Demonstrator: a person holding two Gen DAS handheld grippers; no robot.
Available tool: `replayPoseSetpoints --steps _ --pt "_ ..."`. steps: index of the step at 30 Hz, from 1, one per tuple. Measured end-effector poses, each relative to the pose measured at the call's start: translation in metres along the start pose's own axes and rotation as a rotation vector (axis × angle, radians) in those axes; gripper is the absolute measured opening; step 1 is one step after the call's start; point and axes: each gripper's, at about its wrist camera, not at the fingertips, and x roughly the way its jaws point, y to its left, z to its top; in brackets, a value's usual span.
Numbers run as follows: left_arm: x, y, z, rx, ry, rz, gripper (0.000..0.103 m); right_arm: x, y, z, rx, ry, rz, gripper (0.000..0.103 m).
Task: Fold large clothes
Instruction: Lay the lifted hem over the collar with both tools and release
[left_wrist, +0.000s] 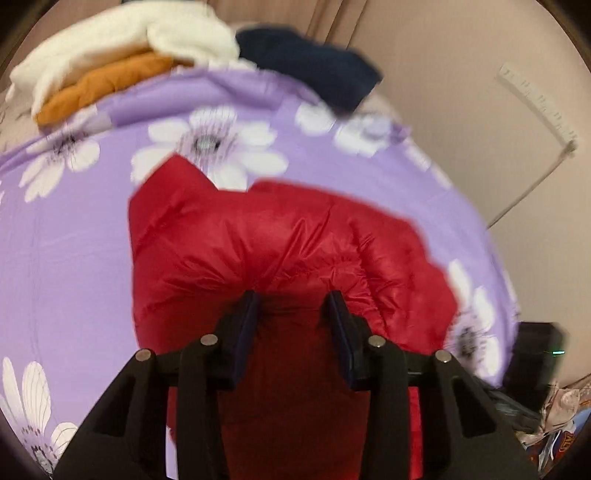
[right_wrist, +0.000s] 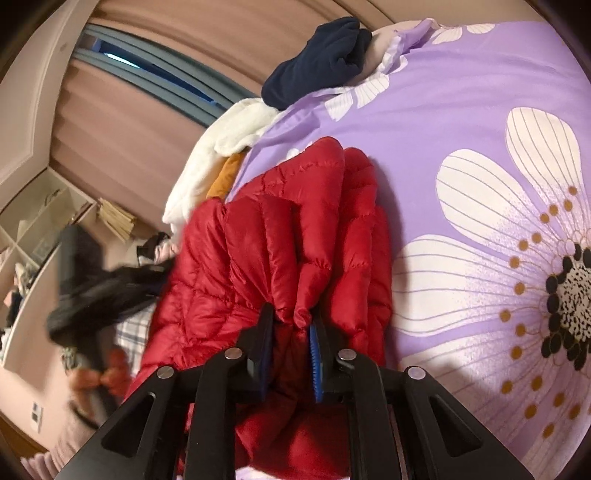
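A red quilted puffer jacket (left_wrist: 280, 240) lies bunched on a purple bedspread with white flowers (left_wrist: 66, 236). My left gripper (left_wrist: 293, 301) is shut on a thick fold of the jacket, fabric bulging between its fingers. In the right wrist view the jacket (right_wrist: 280, 229) hangs from my right gripper (right_wrist: 291, 317), which is shut on a gathered edge of it, with the bedspread (right_wrist: 461, 110) to the right.
A pile of white (left_wrist: 122, 40), orange (left_wrist: 107, 85) and navy (left_wrist: 314, 62) clothes sits at the far end of the bed. The navy garment (right_wrist: 321, 55) and white one (right_wrist: 225, 147) also show in the right wrist view. Shelves (right_wrist: 33, 229) and clutter stand beside the bed.
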Motion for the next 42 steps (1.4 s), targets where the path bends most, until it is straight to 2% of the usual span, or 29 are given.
replayPoseSetpoints --steps 4,7,9,11,15,19,24,26,30,33,38,42 --pt "0.001 -0.002 -0.003 0.005 -0.022 0.015 0.039 -0.031 0.032 0.005 -0.147 -0.088 -0.102 0.015" --pt "0.0 -0.003 -0.004 0.007 -0.036 0.026 0.039 -0.047 0.059 0.011 -0.225 -0.123 -0.041 0.015" --pt "0.0 -0.004 -0.005 0.011 -0.045 0.036 0.039 -0.046 0.076 0.011 -0.276 -0.1 -0.002 0.015" --pt "-0.001 -0.008 -0.009 0.024 -0.057 0.054 0.039 -0.037 0.09 0.006 -0.329 -0.056 -0.003 0.015" --pt "-0.001 -0.008 -0.011 0.045 -0.075 0.073 0.039 -0.021 0.098 -0.018 -0.44 0.028 -0.071 0.015" --pt "0.0 -0.008 -0.013 0.052 -0.087 0.073 0.039 -0.004 0.083 -0.044 -0.518 0.095 -0.182 0.015" --pt "0.003 -0.017 -0.018 0.09 -0.099 0.103 0.039 0.018 0.058 -0.055 -0.511 0.1 -0.198 0.011" --pt "0.004 -0.016 -0.018 0.092 -0.105 0.108 0.039 0.025 0.056 -0.058 -0.542 0.085 -0.212 0.011" --pt "0.0 -0.013 -0.02 0.079 -0.112 0.11 0.039 0.02 0.062 -0.054 -0.511 0.091 -0.212 0.012" --pt "-0.013 -0.015 -0.021 0.064 -0.122 0.107 0.039 0.005 0.07 -0.045 -0.489 0.099 -0.175 0.012" --pt "-0.031 -0.013 -0.03 0.055 -0.13 0.088 0.039 -0.024 0.089 -0.022 -0.474 0.019 -0.07 0.013" --pt "-0.041 -0.01 -0.038 0.035 -0.13 0.062 0.039 -0.019 0.094 0.0 -0.417 -0.019 -0.036 0.013"
